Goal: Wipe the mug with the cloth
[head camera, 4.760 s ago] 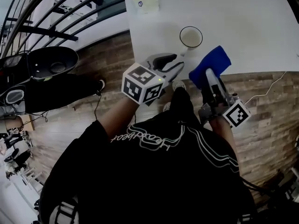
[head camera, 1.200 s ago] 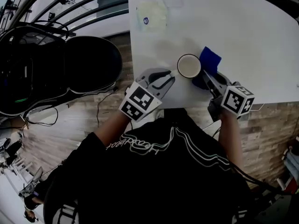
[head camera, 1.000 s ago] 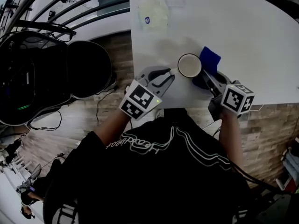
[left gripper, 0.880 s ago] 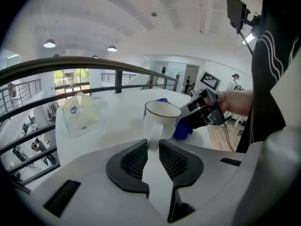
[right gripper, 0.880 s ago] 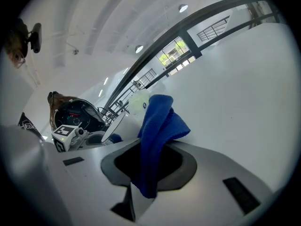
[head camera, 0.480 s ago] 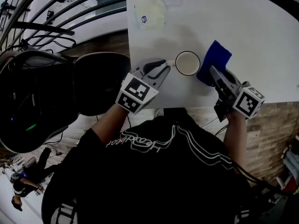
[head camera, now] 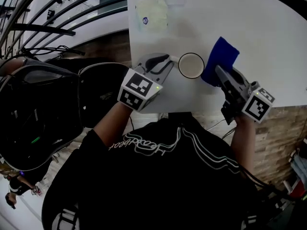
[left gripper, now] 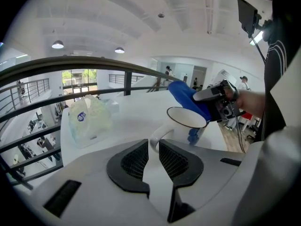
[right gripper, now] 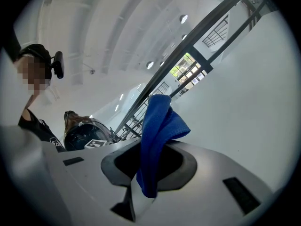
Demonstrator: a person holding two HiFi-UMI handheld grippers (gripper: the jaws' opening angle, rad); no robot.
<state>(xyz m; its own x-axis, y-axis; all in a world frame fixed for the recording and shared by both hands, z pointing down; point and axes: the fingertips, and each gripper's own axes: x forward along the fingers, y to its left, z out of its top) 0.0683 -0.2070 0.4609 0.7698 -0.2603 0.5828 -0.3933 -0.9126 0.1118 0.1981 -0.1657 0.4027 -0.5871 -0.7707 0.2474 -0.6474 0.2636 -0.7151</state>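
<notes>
**Left claw** (left gripper: pixel 154 147): clenched on the looped handle (left gripper: pixel 157 136) of the white mug with a thin dark rim (left gripper: pixel 186 125). One ribbed black pad sits on each side of the loop. In the head view this claw (head camera: pixel 168 60) comes in from the mug's left, with its black-and-white marker cube (head camera: pixel 138 90) toward the person.

**Mug position**: upright, mouth up, on the flat white desk (head camera: pixel 268 37), near the front edge. Its handle is turned toward the left claw.

**Right claw** (right gripper: pixel 153 166): clenched on the deep-blue folded cloth (right gripper: pixel 160 126). The fabric is pinched between the two pads – a short tail hangs below them and the larger fold rises past the tips. In the head view this claw (head camera: pixel 217 71) enters from the lower right, its own marker cube (head camera: pixel 258 105) out over the desk's front edge.

**Cloth position**: just beside the mug's right side in the head view. From the left gripper view it stands at the far rim of the mug, with the right claw behind it. Contact between cloth and mug wall appears likely, but neither view settles it.

**Other items**: a clear plastic bag with pale contents and a small round blue label (head camera: pixel 152 13) lies on the far left part of the desk, well apart from the mug – nothing touches it
</notes>
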